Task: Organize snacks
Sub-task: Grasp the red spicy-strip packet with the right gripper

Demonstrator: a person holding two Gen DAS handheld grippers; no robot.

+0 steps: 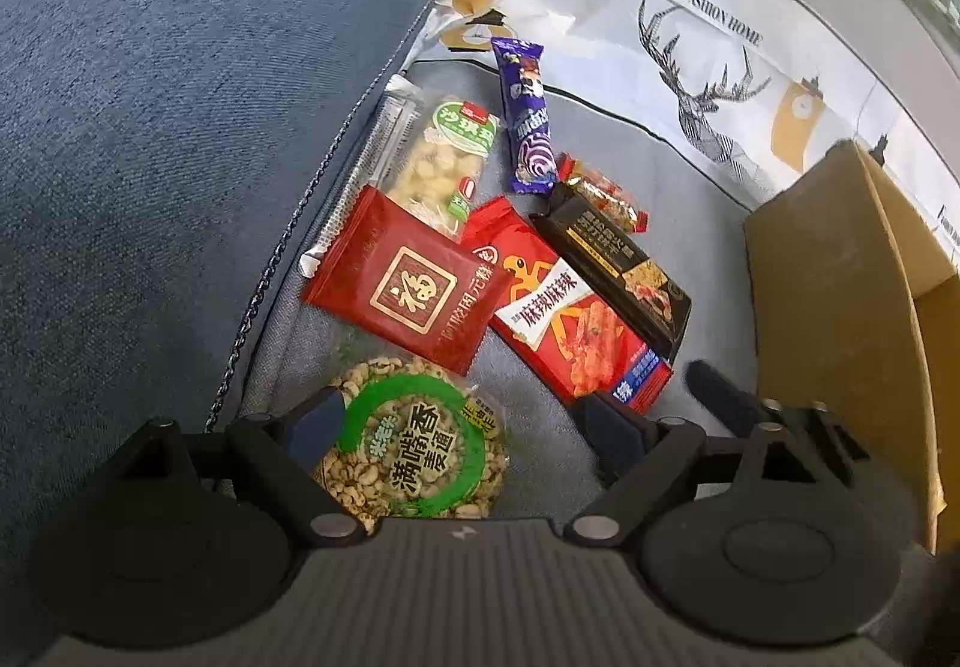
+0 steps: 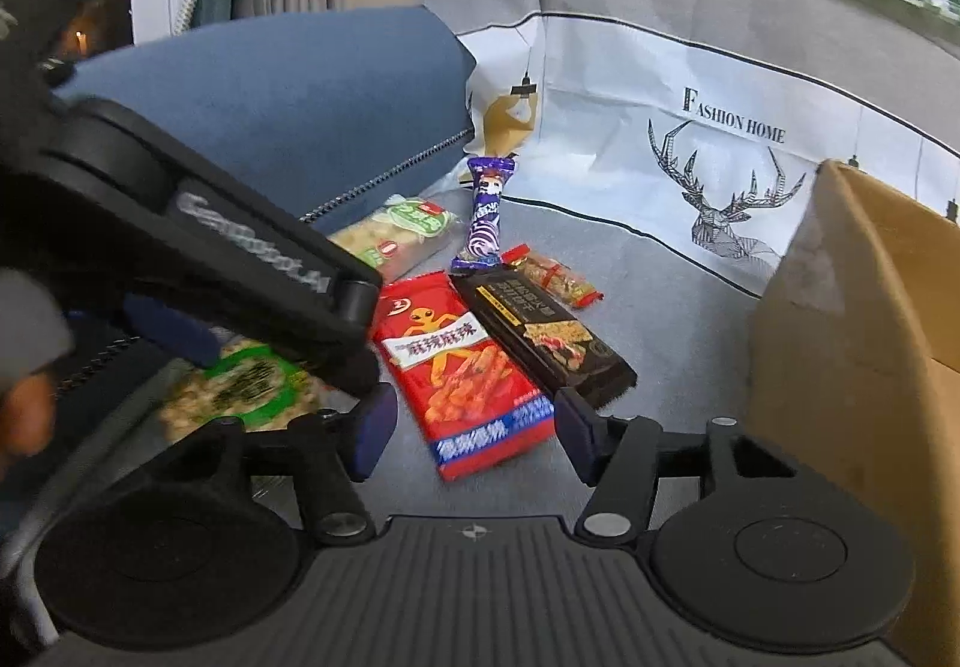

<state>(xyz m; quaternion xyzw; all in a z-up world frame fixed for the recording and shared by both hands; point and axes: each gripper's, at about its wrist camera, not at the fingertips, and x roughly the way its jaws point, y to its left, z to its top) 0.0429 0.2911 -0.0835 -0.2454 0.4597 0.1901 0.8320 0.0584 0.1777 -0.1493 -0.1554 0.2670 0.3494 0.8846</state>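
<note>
— What's in the cardboard box (image 2: 852, 319)?
— Its inside is hidden; it stands just right of the right gripper (image 2: 471, 427).
— And the snacks?
— They lie loose on the grey cover. The left gripper (image 1: 462, 427), angled down, jaws wide, straddles the round puffed-grain pack (image 1: 414, 445). The right one's jaws stand apart, unclamped, over the red spicy-strip packet (image 2: 462, 373).
— Any difference between views?
— Only the left view shows the dark red pouch (image 1: 408, 289).

The left wrist camera looks steeply down, close over the snack pile (image 1: 480, 271) on the grey sofa seat (image 1: 678, 223). The right wrist camera faces the same pile at a shallower angle from slightly farther back. Both share the snacks, the deer-print cover (image 2: 720, 139) and the cardboard box (image 2: 840, 307).
</note>
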